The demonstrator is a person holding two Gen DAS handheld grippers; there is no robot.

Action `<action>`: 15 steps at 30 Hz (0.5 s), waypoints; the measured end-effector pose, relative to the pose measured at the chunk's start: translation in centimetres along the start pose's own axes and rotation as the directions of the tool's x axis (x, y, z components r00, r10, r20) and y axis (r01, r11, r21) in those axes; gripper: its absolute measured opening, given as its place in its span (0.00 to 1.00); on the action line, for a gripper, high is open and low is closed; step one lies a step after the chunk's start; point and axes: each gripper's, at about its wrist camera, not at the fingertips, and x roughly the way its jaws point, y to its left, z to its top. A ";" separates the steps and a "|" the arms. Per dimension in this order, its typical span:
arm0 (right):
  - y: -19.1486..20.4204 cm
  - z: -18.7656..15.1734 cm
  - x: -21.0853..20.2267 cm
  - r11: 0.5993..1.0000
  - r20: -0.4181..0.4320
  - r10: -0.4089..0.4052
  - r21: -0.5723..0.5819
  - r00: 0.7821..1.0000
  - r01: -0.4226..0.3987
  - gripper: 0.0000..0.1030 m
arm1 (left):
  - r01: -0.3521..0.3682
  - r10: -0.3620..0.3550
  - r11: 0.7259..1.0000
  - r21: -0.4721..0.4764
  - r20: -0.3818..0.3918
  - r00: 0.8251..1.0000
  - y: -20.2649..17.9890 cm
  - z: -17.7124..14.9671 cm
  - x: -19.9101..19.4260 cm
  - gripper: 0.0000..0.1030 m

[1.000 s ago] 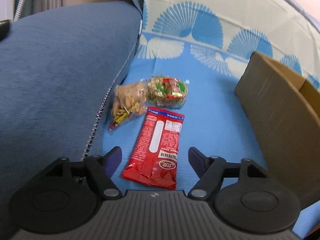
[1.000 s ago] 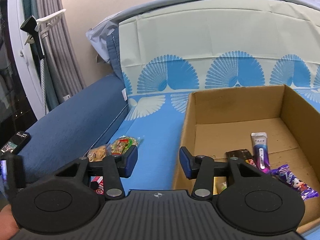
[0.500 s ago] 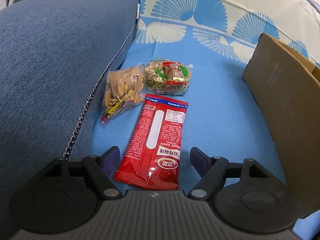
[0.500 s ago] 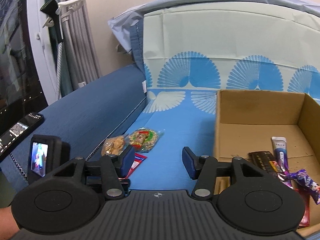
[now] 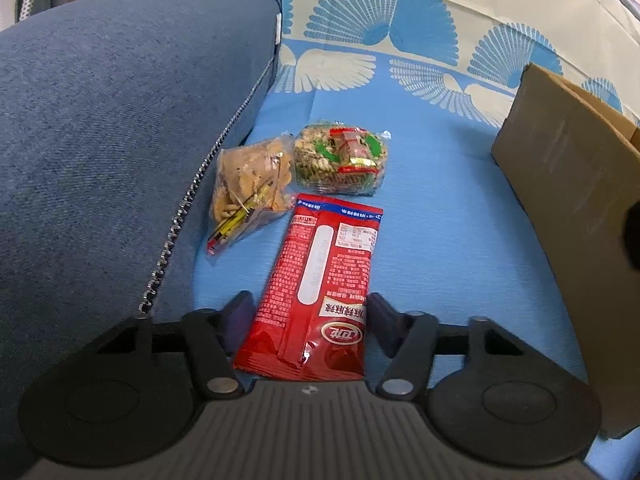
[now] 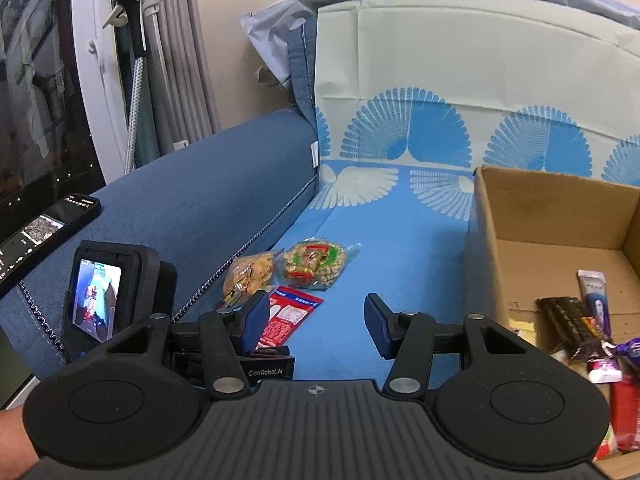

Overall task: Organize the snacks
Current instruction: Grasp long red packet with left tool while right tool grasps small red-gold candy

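Red snack packet (image 5: 320,284) lies flat on the blue sofa cover (image 5: 440,240), its near end between the fingers of the left gripper (image 5: 306,316); those jaws have just been closing, and the right pad looks to meet the packet's edge, while the packet hides much of the left pad, so whether it presses I cannot tell. The packet's nearest edge is cut off by the gripper body. Just beyond its far end sit two clear bags side by side and touching: one of pale crackers (image 5: 250,184) ahead and left of the jaws, one with a green and red label (image 5: 340,160) straight ahead; the print on all three is too small to read. Right of the jaws stands a cardboard box (image 5: 568,184), only its outer wall showing there and its far side cut by the frame.

The right gripper (image 6: 316,322) hangs above the cover with its jaws partly apart and nothing between them. Its left finger covers part of the red packet and of the left gripper below it. Right of those jaws the box interior holds several wrappers (image 6: 592,328), heaped and partly out of frame. A phone (image 6: 44,228) lies on the armrest (image 6: 180,184) far left
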 end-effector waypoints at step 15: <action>0.2 3.9 5.3 0.999 -0.034 -0.021 0.048 0.999 0.022 0.52 | 0.075 -0.075 0.987 -0.145 0.010 0.997 2.6 0.3 -0.5 0.55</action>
